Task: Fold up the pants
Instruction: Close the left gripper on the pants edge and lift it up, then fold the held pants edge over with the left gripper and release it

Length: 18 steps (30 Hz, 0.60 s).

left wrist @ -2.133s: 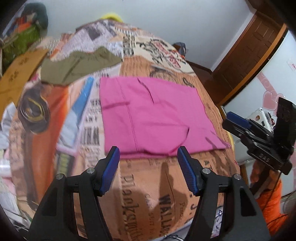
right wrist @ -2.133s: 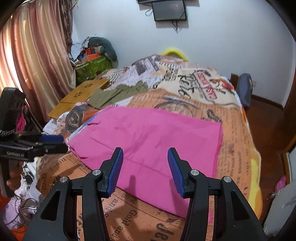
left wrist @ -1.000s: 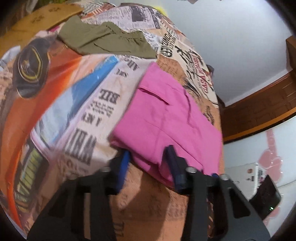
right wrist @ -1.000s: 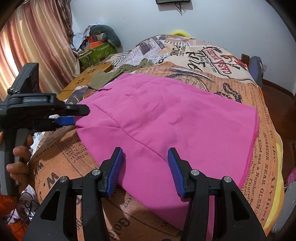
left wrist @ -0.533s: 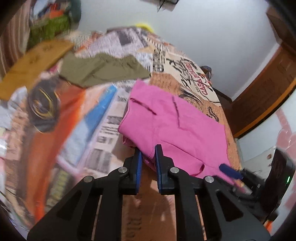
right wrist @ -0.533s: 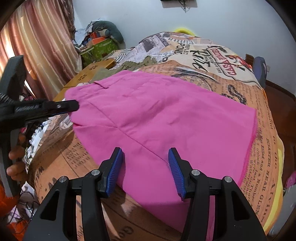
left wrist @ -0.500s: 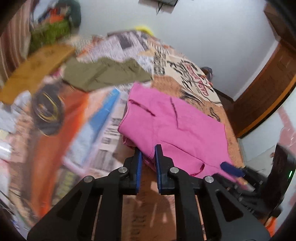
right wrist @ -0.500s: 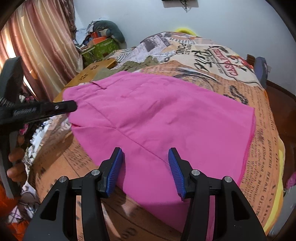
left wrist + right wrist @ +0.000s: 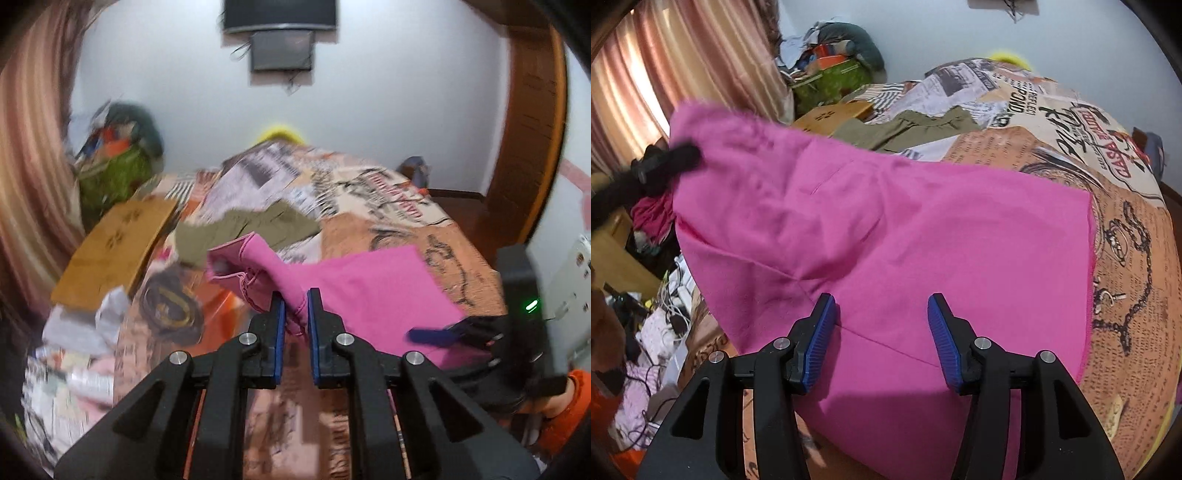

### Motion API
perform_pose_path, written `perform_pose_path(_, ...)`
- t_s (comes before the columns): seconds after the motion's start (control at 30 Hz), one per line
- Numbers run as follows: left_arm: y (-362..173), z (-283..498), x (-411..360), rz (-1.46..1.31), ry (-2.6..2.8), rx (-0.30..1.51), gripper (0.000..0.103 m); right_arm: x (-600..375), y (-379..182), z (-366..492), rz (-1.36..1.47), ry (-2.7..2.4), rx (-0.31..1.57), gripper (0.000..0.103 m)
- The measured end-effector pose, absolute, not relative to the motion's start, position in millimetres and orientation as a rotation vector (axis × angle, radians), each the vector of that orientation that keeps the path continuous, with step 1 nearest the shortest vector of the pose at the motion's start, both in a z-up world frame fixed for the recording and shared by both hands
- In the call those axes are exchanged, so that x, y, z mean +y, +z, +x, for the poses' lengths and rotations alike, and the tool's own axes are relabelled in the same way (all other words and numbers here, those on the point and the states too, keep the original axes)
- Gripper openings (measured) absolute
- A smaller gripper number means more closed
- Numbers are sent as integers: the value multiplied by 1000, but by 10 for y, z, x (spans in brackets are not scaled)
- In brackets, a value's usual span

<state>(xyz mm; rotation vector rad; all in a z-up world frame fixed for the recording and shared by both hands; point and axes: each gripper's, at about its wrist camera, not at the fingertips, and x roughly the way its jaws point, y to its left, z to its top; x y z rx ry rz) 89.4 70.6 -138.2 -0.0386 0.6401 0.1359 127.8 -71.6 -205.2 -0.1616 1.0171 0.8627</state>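
Observation:
The pink pants [image 9: 373,288] lie spread on the bed, and their near left corner is pulled up off the cover. My left gripper [image 9: 295,317] is shut on that raised corner, with pink cloth bunched between its blue pads. In the right wrist view the pink pants [image 9: 923,229] fill the middle, and the left gripper [image 9: 665,162] is a dark blur holding the lifted corner at the far left. My right gripper [image 9: 882,343] stands open just above the pants' near edge, its pads apart and gripping nothing. It also shows at the right of the left wrist view, right gripper [image 9: 436,336].
The bed cover [image 9: 388,195] has a newspaper print. An olive garment [image 9: 251,225] lies behind the pants, a black cap [image 9: 170,299] and cardboard sheet [image 9: 110,251] to the left. Clutter and a curtain [image 9: 683,66] line the left side, a wooden door [image 9: 528,129] the right.
My left gripper closed on the pants' near left corner and lifted it off the bed. The right gripper slid in over the pants' near edge, still open.

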Motion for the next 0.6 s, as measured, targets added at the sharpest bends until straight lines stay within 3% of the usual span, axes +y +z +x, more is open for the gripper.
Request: perform_pose_path(0.6, -1160, 1275, -194, 67, -170, 652, 10, -1532, -1926, 1213, -83, 714, 1001, 49)
